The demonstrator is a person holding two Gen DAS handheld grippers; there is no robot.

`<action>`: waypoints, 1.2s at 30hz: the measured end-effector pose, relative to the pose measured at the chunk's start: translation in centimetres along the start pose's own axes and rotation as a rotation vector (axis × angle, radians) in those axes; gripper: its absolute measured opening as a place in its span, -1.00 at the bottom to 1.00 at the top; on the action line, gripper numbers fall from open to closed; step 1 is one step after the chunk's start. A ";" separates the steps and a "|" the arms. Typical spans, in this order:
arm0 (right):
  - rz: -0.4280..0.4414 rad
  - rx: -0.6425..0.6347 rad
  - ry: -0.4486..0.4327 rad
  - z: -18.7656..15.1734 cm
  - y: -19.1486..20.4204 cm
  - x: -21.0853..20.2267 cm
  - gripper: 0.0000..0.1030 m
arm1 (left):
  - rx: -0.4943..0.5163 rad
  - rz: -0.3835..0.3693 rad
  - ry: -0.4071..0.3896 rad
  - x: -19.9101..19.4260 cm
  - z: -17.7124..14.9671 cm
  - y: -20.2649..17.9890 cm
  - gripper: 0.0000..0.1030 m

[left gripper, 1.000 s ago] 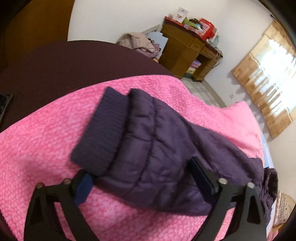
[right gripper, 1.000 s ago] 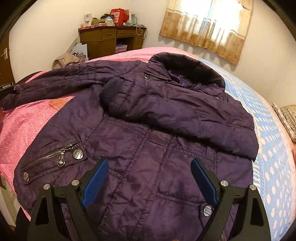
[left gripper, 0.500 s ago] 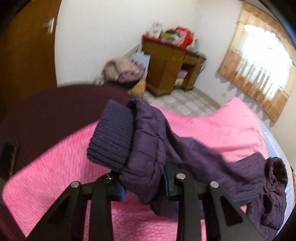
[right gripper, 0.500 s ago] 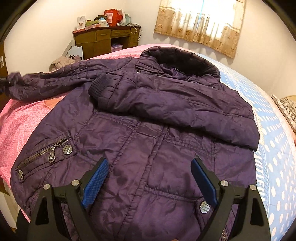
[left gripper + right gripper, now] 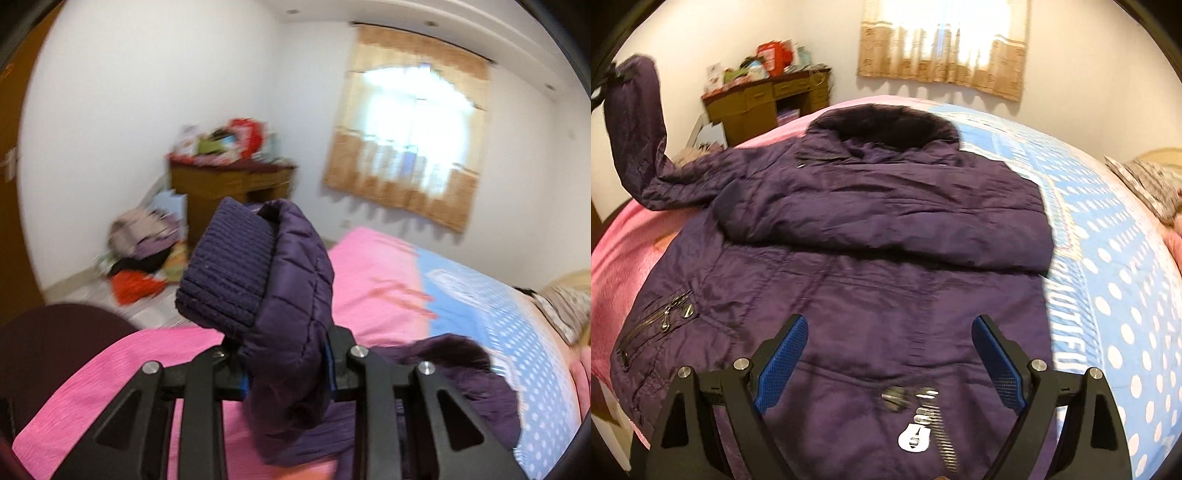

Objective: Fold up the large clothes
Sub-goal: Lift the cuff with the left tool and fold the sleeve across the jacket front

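The purple puffer jacket (image 5: 871,266) lies front-up on the bed (image 5: 1108,258). Your left gripper (image 5: 286,373) has its jaws clamped on the raised sleeve (image 5: 284,280) at ten o'clock; your right gripper (image 5: 890,362) hovers, jaws wide and empty. Next, I judge, lay that sleeve across the chest.

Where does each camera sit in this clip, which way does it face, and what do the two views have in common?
Left wrist: rides the left gripper, raised above the bed, facing the far wall and window; its black fingers clamp the purple sleeve.
Right wrist: rides the right gripper, low over the jacket, facing up its front toward the collar; its blue-padded fingers stand open, holding nothing.
Shared: the lifted sleeve, wooden desk, curtained window and pink-and-blue bed cover.
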State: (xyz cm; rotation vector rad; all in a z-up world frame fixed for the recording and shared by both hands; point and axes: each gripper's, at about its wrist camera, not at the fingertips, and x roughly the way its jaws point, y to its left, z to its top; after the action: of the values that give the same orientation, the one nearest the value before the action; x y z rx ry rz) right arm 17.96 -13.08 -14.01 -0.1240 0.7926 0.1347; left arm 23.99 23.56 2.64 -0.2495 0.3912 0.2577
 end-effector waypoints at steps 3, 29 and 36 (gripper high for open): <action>-0.014 0.046 -0.007 -0.6 -2.4 -0.4 0.76 | 0.059 -0.087 -0.003 0.4 -0.2 -5.3 -0.43; 0.001 0.163 0.000 -1.5 -9.3 -2.1 0.76 | 0.585 -0.297 0.040 -1.0 -15.1 -20.4 0.98; 0.144 0.263 0.006 5.0 -12.5 0.9 0.76 | 0.645 -0.115 0.103 6.0 -16.0 -9.3 0.93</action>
State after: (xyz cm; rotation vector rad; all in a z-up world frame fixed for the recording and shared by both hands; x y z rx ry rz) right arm 24.19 -24.55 -10.43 0.1817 0.8182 0.1654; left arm 26.61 11.42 -12.32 0.3489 0.5388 -0.0031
